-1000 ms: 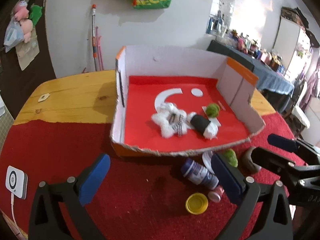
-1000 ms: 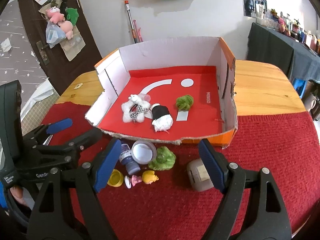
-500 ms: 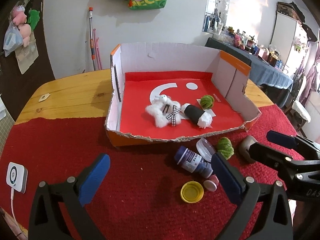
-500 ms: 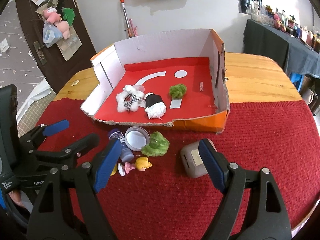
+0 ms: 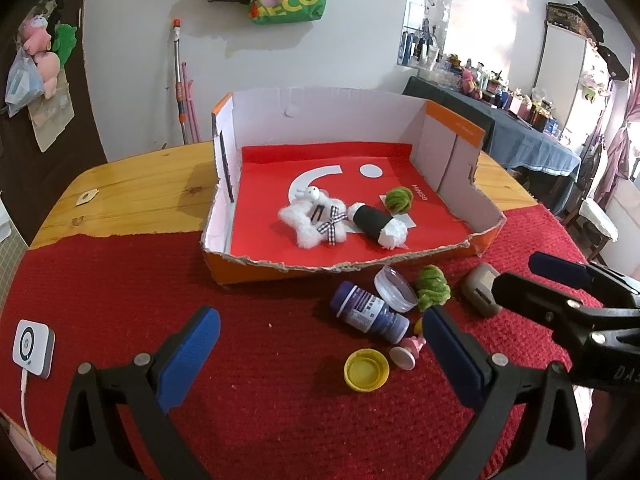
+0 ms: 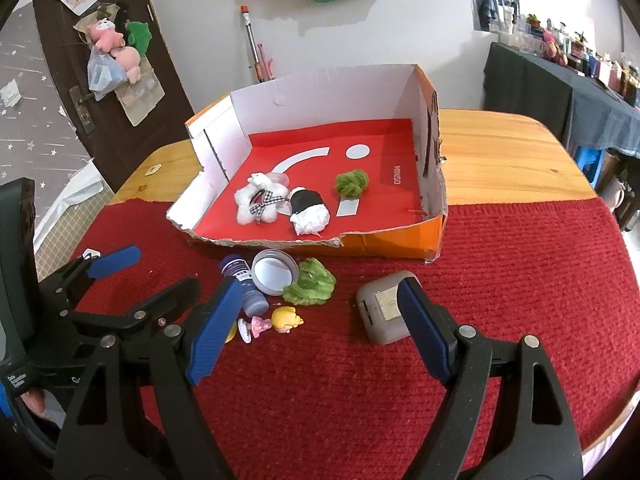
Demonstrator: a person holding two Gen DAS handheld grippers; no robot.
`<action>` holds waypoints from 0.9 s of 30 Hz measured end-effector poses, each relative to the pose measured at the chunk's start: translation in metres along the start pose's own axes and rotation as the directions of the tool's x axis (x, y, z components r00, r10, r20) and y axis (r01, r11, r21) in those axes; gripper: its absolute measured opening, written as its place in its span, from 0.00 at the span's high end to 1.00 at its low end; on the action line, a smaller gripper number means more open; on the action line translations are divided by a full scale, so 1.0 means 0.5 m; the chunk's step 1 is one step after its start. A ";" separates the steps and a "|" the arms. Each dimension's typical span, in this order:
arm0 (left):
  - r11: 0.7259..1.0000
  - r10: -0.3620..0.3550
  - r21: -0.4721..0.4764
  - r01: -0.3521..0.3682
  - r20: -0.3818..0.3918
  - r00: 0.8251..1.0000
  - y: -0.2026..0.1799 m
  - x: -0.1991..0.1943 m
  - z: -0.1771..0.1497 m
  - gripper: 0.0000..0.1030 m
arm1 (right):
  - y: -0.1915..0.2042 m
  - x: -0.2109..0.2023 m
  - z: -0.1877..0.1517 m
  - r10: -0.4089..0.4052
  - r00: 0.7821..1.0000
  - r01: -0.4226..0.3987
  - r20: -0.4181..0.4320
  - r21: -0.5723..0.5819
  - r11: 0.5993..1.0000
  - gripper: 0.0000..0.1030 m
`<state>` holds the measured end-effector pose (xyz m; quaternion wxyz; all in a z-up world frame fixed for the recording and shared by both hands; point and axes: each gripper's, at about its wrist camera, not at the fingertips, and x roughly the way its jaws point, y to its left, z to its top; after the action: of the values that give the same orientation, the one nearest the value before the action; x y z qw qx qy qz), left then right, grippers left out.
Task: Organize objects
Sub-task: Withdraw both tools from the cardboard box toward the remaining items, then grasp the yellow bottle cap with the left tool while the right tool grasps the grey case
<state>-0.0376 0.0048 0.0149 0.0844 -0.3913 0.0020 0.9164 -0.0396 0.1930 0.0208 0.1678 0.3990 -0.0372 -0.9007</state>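
A cardboard box (image 5: 452, 152) (image 6: 434, 236) with a red floor holds a white fluffy toy (image 5: 314, 222) (image 6: 258, 202), a black and white roll (image 5: 380, 226) (image 6: 308, 210) and a green yarn ball (image 5: 400, 199) (image 6: 351, 184). In front of it on the red cloth lie a purple bottle (image 5: 368, 314) (image 6: 244, 284), a clear lid (image 5: 394, 288) (image 6: 276, 272), a green yarn wad (image 5: 433, 288) (image 6: 312, 282), a grey box (image 5: 480, 292) (image 6: 380, 306), a yellow cap (image 5: 366, 370) and a small doll (image 6: 276, 320). My left gripper (image 5: 320, 360) (image 6: 152, 276) and right gripper (image 6: 320, 340) (image 5: 532, 276) are both open, empty, short of them.
A white device with a cable (image 5: 32, 348) lies at the left table edge. Bare wooden tabletop (image 5: 140, 192) extends behind the red cloth (image 6: 520, 280). A wall with a broom stands behind.
Both grippers have pulled back from the box and risen, so the box and loose items look farther off. Nothing on the table has moved.
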 end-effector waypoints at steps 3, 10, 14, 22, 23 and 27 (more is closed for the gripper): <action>1.000 0.020 0.002 -0.020 0.000 1.000 0.005 0.000 -0.003 0.00 | 0.001 -0.005 -0.001 -0.003 1.000 0.004 0.004 -0.006 1.000 0.23; 1.000 0.015 -0.014 -0.015 0.004 1.000 0.010 0.000 -0.014 0.00 | 0.000 -0.017 -0.002 -0.013 1.000 0.013 0.020 -0.001 1.000 0.23; 1.000 0.000 0.002 0.000 -0.016 1.000 0.003 0.006 -0.031 0.03 | 0.000 -0.019 -0.012 -0.015 1.000 0.015 0.023 -0.001 1.000 0.23; 1.000 -0.018 0.021 0.018 -0.012 1.000 -0.020 0.007 -0.051 0.05 | -0.024 -0.024 -0.034 -0.061 0.998 0.061 0.029 0.012 0.998 0.24; 1.000 -0.018 0.025 0.019 -0.014 1.000 -0.023 0.008 -0.054 0.05 | -0.028 -0.022 -0.038 -0.064 0.998 0.064 0.026 0.014 0.998 0.24; 0.999 -0.022 0.032 0.022 -0.028 0.999 -0.030 0.019 -0.067 0.10 | -0.047 -0.007 -0.056 -0.085 0.996 0.085 0.007 0.027 0.996 0.31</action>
<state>-0.0178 0.0187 -0.0141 0.1009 -0.4024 0.0138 0.9098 -0.0231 0.2181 -0.0004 0.1240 0.3987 -0.0329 -0.9081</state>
